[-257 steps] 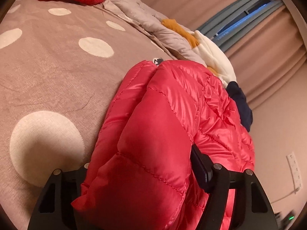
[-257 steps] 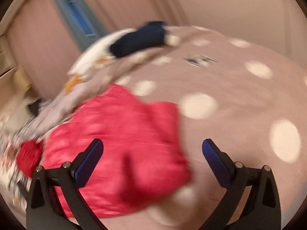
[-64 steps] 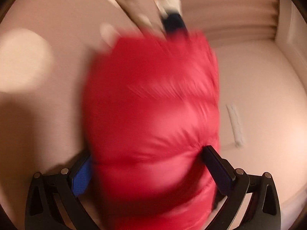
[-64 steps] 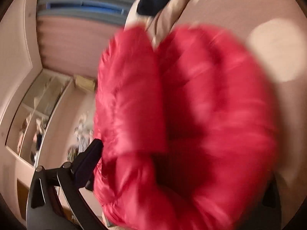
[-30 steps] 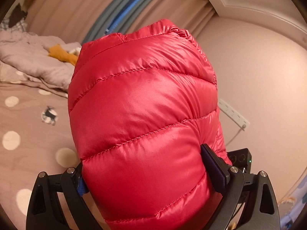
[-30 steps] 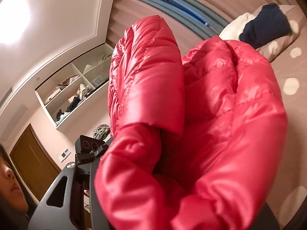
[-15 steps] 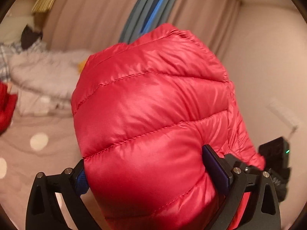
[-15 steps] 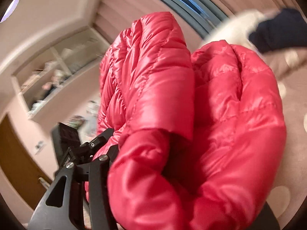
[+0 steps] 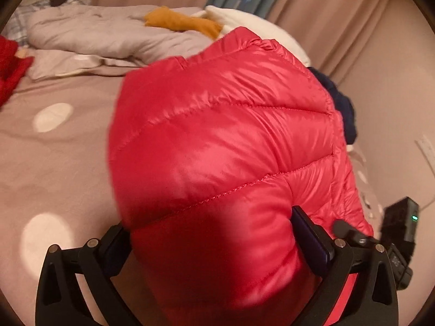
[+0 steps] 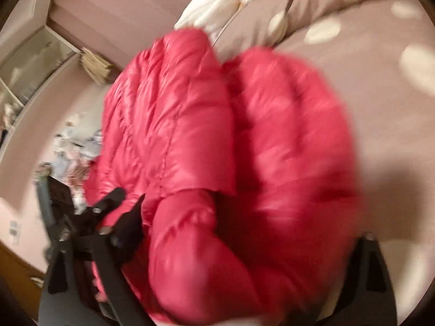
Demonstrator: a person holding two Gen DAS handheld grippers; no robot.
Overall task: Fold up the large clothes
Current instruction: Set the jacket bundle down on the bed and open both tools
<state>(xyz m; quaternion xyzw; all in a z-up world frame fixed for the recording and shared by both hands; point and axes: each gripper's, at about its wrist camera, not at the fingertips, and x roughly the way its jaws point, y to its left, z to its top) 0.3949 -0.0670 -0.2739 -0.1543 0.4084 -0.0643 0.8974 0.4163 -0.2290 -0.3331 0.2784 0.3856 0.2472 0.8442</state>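
Observation:
A folded red puffer jacket (image 9: pixel 223 146) fills both views. My left gripper (image 9: pixel 212 244) holds a thick bundle of it between wide-set jaws, above the brown polka-dot bedspread (image 9: pixel 54 149). My right gripper (image 10: pixel 244 239) grips the other side of the same jacket (image 10: pixel 244 149); its right finger is mostly hidden behind the fabric and the view is motion-blurred. The other gripper's black body (image 9: pixel 397 233) shows at the right of the left wrist view.
A grey duvet (image 9: pixel 103 32), an orange garment (image 9: pixel 179 23), white (image 9: pixel 261 27) and navy clothes (image 9: pixel 339 103) lie heaped along the bed's far side. Another red garment (image 9: pixel 11 70) sits at the left. Curtains (image 9: pixel 326 13) and a wall are behind.
Both grippers have tilted down and lowered the jacket bundle toward the bedspread; a second ago it was held high against the wall and ceiling.

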